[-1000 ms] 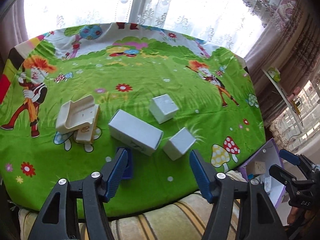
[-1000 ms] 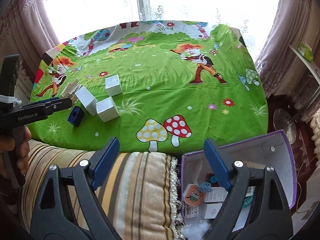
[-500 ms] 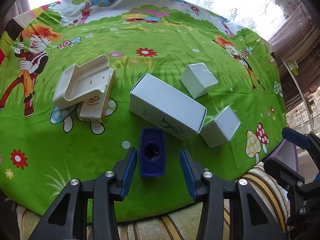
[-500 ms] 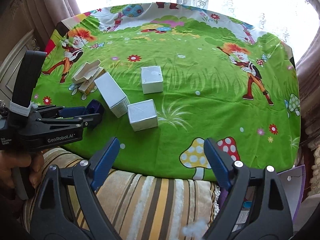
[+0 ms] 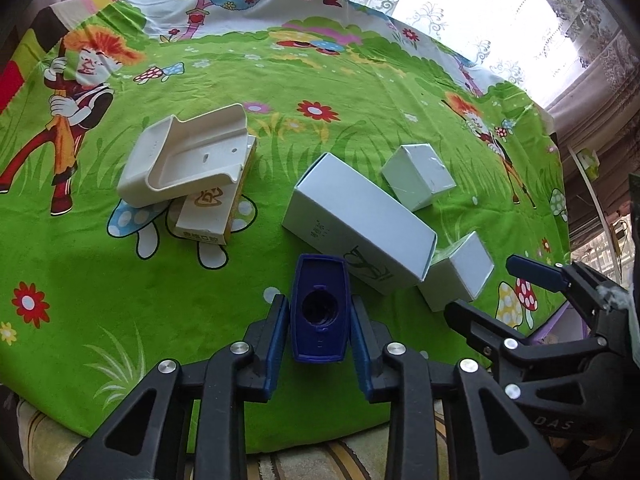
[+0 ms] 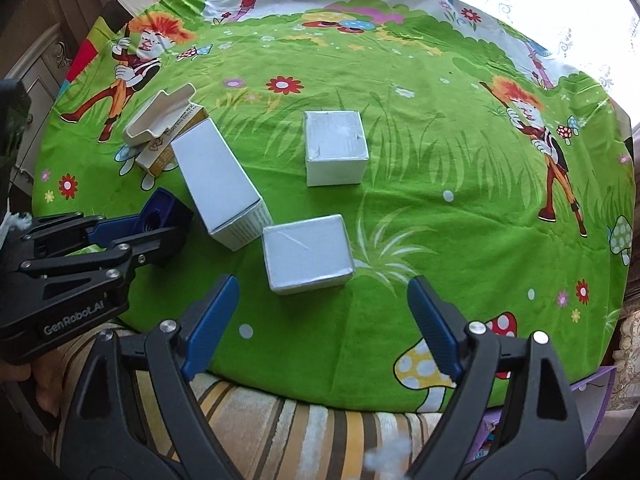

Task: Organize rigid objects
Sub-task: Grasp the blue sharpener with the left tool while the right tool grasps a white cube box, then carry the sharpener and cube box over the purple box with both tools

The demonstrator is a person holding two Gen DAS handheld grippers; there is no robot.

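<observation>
On the green cartoon cloth [image 5: 360, 92], take the long white box [image 5: 356, 224] as the landmark. Well to its left lies a cream plastic holder [image 5: 184, 156], tilted and resting on top of a small yellow-sided carton [image 5: 212, 208]. Just in front of the long box's near end lies a dark blue cap [image 5: 319, 312] with a round hole in its face. The left gripper [image 5: 319, 324] has its two blue pads on either side of this cap, narrowly set and touching or almost touching its sides; the cap rests on the cloth. Behind and to the right of the long box sits a small white cube box [image 5: 418, 176], apart from it. At the long box's right end, touching or just beside its corner, lies a second small white box [image 5: 460, 272]. Further right, the right gripper [image 6: 318, 320] has its jaws spread wide and holds nothing; in its own view the second small box [image 6: 306, 254] lies on the cloth just ahead of the fingertips, between their lines. Below the cloth's near edge shows a striped cushion [image 6: 280, 432].
</observation>
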